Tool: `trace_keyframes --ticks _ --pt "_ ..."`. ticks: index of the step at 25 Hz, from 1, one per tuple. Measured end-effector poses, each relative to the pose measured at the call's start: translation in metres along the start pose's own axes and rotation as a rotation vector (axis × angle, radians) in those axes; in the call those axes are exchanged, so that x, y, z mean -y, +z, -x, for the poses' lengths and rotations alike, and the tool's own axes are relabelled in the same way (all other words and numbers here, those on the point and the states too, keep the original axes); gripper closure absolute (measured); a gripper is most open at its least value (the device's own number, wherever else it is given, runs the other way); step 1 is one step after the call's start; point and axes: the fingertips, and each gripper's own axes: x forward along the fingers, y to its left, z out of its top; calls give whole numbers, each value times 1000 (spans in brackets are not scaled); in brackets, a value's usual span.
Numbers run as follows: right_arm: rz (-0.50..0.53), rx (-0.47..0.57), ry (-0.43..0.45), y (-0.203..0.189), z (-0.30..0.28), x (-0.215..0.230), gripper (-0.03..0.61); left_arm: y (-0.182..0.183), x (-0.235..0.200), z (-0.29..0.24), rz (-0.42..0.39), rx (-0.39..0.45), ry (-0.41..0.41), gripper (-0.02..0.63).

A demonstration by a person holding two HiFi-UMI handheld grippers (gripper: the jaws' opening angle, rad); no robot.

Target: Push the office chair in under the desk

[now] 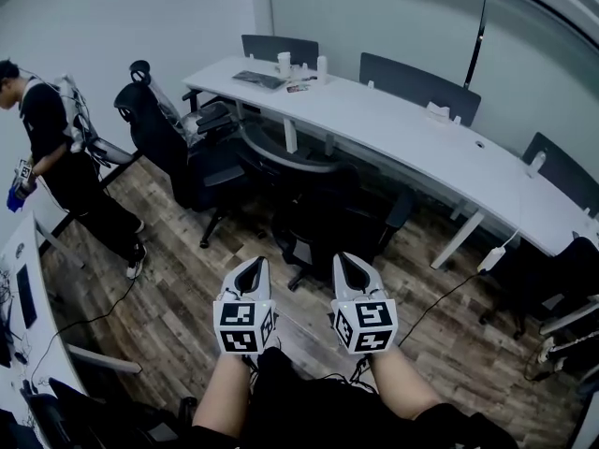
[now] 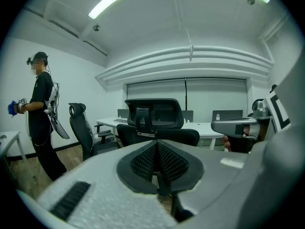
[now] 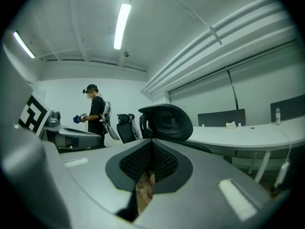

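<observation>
Behind the office chair point(image 1: 323, 215), set to push
We hold left tool point(image 1: 251, 271) and right tool point(image 1: 356, 267) empty, jaws together as blunt pushers; chair just ahead, not yet under the bench point(image 1: 421, 134).

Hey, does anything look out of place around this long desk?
Yes: the office chair straight ahead stands out on the floor, not tucked under the desk. A second chair to its left is also pulled out.
</observation>
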Motion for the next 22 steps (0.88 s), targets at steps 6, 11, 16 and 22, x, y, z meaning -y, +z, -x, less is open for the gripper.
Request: trace_keyframes --ticks 6,11,16,22 --pt "21 -25 -27 6 -54 11 569 9 -40 -53 2 14 -31 606" --pt "87 -51 -78 20 -99 20 569 24 -75 -100 -36 -3 -96 606" --pt "160 -123 -98 20 -136 24 567 38 -115 -147 -179 -36 -142 606" --pt "300 -225 -158 21 -165 31 485 39 -154 -212 -524 -93 -305 508"
